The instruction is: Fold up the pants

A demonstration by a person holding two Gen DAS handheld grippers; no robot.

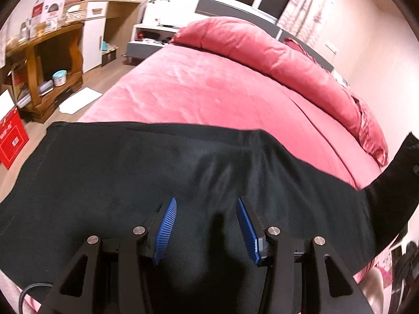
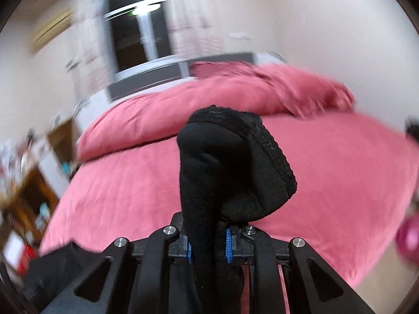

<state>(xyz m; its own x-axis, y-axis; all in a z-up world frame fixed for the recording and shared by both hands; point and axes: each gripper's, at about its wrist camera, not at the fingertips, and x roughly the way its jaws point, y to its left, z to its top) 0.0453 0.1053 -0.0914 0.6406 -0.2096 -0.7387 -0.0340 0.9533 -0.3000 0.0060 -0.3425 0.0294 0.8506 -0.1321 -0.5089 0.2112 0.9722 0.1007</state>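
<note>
One pair of black pants [image 1: 157,172], spread flat across near edge of pink bed [image 1: 209,86]; one end bunched and raised [image 2: 230,167] above bedspread. Right gripper [image 2: 208,243]: blue pads [image 2: 228,246] clamped narrow on that bunched fabric. Left gripper [image 1: 207,204]: fingers [image 1: 166,225] spread wide above pants, gripping nothing. Pink duvet [image 1: 275,55] heaped at head of bed. Wooden shelf unit [image 1: 44,60] and red box [image 1: 11,136] on floor at left. Right wrist view blurred.
</note>
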